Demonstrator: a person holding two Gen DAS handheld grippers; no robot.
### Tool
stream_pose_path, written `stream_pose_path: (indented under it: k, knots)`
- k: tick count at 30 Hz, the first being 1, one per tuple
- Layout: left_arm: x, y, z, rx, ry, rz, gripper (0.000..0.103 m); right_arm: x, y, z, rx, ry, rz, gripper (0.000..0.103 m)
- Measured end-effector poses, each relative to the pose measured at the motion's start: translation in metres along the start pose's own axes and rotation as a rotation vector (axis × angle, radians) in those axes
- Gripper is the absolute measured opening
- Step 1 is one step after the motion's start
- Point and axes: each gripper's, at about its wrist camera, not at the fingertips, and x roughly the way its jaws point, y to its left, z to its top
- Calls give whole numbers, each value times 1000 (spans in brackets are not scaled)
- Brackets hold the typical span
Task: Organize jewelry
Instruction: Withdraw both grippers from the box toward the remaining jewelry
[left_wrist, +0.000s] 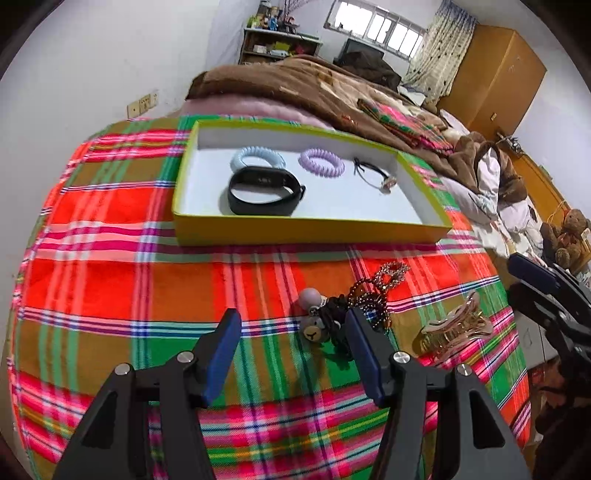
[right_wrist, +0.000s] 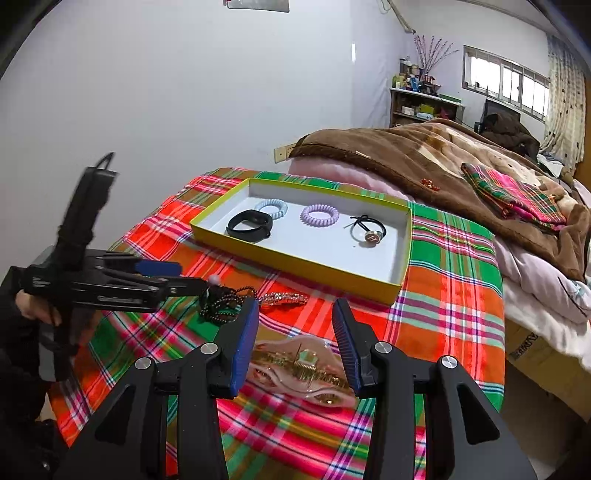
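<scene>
Covering table, plaid cloth (left_wrist: 110, 295); yellow tray (left_wrist: 306, 229); bed (right_wrist: 424, 155) apparently adjoining.

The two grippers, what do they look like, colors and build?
Both match. The left gripper and right gripper have angular matte-black linkage arms joined by round silver pivot bolts, and each finger carries a flat dark-blue pad with fine ribbing. In the right wrist view, a black cable loops from the top of the left unit's black handle.
</scene>
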Motion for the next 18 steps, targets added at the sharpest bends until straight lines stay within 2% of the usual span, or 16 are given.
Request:
stream_pose_path:
  k: [5,7,11,16,18]
  knots:
    - [11,-5,2,13,19,46,60,-3,2,-2,3,-7,-4,42]
    - [12,-6,1,19,16,42,59,-4,3,-2,4,-11,-5,42]
    - [11,-3,3,7,10,16,40,-5,7,0,8,-16,-2,42]
    - [9,-6,-1,50,15,31,17,-2,17,3,-9,-14,15,42]
    - [8,0,-3,33,14,43,10,1,22,3,-15,-1,15,42]
